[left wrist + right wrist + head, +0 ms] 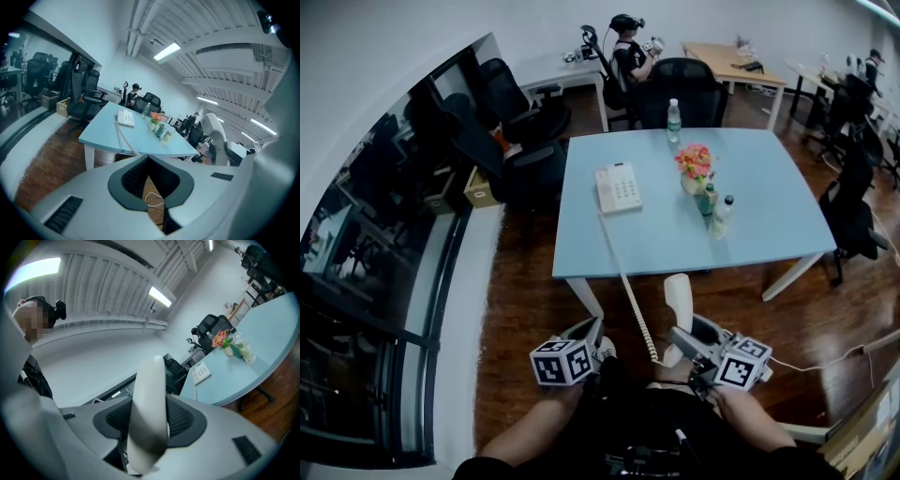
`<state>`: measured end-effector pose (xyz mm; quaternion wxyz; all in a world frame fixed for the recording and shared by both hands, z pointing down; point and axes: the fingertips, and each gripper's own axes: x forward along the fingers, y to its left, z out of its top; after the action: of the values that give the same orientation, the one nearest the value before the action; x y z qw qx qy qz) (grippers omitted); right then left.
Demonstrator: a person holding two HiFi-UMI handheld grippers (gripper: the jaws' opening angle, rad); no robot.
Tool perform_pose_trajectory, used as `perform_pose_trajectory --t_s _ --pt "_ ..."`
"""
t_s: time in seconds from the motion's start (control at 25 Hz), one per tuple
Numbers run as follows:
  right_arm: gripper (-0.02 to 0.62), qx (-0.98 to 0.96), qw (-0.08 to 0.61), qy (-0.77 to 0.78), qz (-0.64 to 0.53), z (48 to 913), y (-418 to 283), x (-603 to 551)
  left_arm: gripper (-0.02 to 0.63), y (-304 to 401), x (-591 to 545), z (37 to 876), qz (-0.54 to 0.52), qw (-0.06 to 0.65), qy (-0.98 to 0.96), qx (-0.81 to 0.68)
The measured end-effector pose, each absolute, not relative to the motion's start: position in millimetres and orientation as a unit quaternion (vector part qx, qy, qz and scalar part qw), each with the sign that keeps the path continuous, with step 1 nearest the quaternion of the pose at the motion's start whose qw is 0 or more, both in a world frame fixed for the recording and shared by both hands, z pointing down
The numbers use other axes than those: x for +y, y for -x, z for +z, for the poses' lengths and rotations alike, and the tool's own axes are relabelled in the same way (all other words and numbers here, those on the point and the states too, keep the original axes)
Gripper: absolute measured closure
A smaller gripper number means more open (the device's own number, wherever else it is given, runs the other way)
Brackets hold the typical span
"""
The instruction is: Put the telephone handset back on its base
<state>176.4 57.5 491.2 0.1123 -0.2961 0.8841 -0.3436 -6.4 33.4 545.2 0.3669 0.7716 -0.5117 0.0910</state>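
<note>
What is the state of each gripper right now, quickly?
Left gripper: closed, holding nothing.
Right gripper: closed on the telephone handset.

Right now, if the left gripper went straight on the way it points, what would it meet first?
The left gripper would probably meet the dark wooden floor before the pale blue table; depth is unclear.

The surface point(778, 206) is bare in front of and left of the telephone base point(619, 187), open from the near edge. The coiled cord point(623, 277) trails over that edge. To the right stand a flower vase point(695, 169) and two bottles point(721, 217). Office chairs point(525, 159) crowd the left side.
</note>
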Motion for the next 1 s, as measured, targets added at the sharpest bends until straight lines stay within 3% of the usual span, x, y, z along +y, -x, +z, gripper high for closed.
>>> perform_pose_trajectory --t_s 1.0 --pt "0.36 0.879 0.07 0.282 -0.377 496.8 -135.5 -28.9 0.606 53.2 -31.0 566.6 0.075 0.398 -0.735 -0.543"
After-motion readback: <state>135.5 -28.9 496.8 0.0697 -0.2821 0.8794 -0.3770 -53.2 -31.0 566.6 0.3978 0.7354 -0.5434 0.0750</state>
